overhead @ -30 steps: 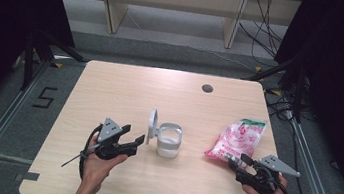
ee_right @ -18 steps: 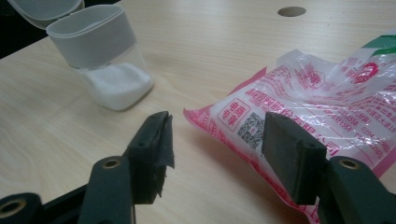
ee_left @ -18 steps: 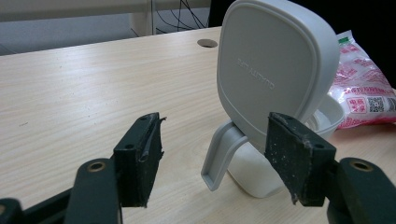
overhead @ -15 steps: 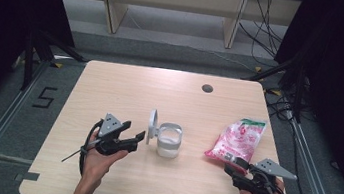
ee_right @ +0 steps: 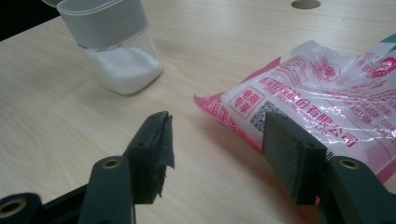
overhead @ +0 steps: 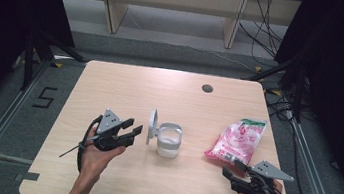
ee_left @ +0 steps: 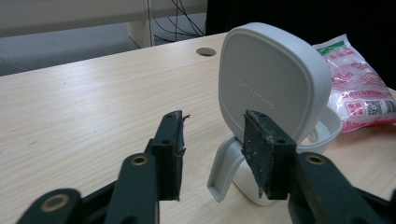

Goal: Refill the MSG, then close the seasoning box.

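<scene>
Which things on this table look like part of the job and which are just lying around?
Likely part of the job:
- white container, lid flipped open, white powder inside
- pink bag
- left gripper, open, near the lid
- right gripper, open, by the bag

Just there:
- round hole in the table
- cables on the floor

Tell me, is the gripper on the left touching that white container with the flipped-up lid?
Apart. In the high view, bare tabletop shows between the left gripper and the white container; its raised lid stands clear of the jaw tips.
</scene>
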Tool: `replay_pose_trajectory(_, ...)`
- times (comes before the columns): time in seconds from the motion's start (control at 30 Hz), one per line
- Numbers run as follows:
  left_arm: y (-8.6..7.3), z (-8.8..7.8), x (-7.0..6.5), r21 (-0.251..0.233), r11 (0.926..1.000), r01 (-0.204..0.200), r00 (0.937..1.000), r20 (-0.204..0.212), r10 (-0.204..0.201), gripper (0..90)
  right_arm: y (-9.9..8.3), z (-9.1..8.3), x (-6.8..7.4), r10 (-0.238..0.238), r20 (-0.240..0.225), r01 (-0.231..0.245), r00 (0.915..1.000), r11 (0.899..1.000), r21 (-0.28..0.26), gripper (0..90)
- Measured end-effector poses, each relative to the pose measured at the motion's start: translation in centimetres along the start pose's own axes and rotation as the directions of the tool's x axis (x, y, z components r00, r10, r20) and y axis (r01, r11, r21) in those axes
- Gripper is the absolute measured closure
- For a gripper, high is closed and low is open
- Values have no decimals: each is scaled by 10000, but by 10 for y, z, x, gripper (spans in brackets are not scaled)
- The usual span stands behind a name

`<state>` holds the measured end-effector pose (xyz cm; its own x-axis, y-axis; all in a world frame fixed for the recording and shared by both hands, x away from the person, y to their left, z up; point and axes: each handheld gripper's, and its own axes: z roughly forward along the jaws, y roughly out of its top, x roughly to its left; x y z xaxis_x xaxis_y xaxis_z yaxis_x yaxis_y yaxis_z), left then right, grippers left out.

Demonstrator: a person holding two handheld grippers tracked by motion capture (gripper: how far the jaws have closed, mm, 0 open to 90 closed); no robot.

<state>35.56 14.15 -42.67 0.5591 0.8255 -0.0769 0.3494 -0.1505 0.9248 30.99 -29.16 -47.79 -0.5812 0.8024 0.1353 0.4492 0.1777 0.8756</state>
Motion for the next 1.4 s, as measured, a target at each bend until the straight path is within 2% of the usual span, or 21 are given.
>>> replay_pose_trajectory(0.03,1,0,-1,-45,10000,-83,10000,49,83,646,0,-1,1,53,-89,-52,9999,10000,19,426)
replay_pose_trajectory(0.07,2,0,-2,-67,9997,-221,9997,51,222,697,-1,-1,4,407,-26,-407,9992,9992,32,425)
replay_pose_trajectory(0.17,4,2,-4,-69,9999,-132,9998,120,132,797,0,-2,5,320,-48,-319,9995,9993,185,425)
replay_pose_trajectory(0.2,5,2,-4,-87,9998,-202,9997,161,203,820,0,-2,3,85,-30,-84,10000,9997,224,425)
replay_pose_trajectory(0.3,5,4,-6,-21,9986,-537,9984,163,537,846,0,-1,3,4,-8,-4,10000,9999,113,425)
replay_pose_trajectory(0.37,5,5,-7,-22,9988,-483,9987,134,484,869,0,0,2,-82,-136,83,9999,9999,94,424)
replay_pose_trajectory(0.43,6,6,-6,-61,9972,-744,9971,148,745,875,-1,-1,5,215,-44,-214,9998,9994,258,423)
replay_pose_trajectory(0.53,7,7,-8,-91,9971,-749,9971,142,751,884,-1,1,3,-47,-125,49,9999,9998,172,424)
replay_pose_trajectory(0.57,8,7,-9,-69,9966,-817,9965,184,818,885,-1,1,6,119,-80,-117,9999,9996,272,424)
replay_pose_trajectory(0.6,8,7,-11,-58,9966,-827,9963,216,828,890,-1,1,5,-139,-72,140,9999,9997,216,424)
replay_pose_trajectory(0.63,8,7,-11,-69,9961,-880,9958,237,882,891,-1,1,7,73,-121,-69,9999,9994,341,424)
replay_pose_trajectory(0.67,9,7,-12,-62,9958,-911,9956,235,912,891,0,1,5,-242,-50,244,9997,9994,250,424)
replay_pose_trajectory(0.7,10,7,-12,-48,9951,-987,9949,226,988,892,0,1,6,-106,-137,111,9999,9994,322,424)
replay_pose_trajectory(0.93,14,9,-16,-105,9944,-1056,9934,448,1060,893,-1,1,6,-42,-146,46,9999,9995,297,424)
replay_pose_trajectory(0.97,14,10,-16,-137,9943,-1053,9931,512,1059,893,0,1,5,-225,-45,226,9997,9994,247,424)
replay_pose_trajectory(1.0,14,10,-17,-108,9945,-1044,9934,461,1048,893,-1,1,6,-13,-159,18,9999,9995,302,424)
replay_pose_trajectory(1.07,15,10,-17,-176,9947,-1011,9930,591,1020,893,0,1,5,-254,-92,257,9996,9994,246,424)
replay_pose_trajectory(1.27,16,12,-23,-161,9946,-1025,9925,647,1033,893,-1,2,6,-256,-80,257,9996,9995,171,424)
replay_pose_trajectory(1.3,17,12,-23,-179,9937,-1110,9916,645,1119,893,-1,2,9,146,-203,-143,9997,9998,125,424)
replay_pose_trajectory(1.37,17,12,-24,-241,9934,-1125,9912,674,1139,893,-1,2,6,-285,-78,286,9996,9995,162,424)
replay_pose_trajectory(1.4,18,13,-25,-212,9936,-1113,9913,680,1125,893,-1,2,6,-276,-75,277,9996,9995,170,424)
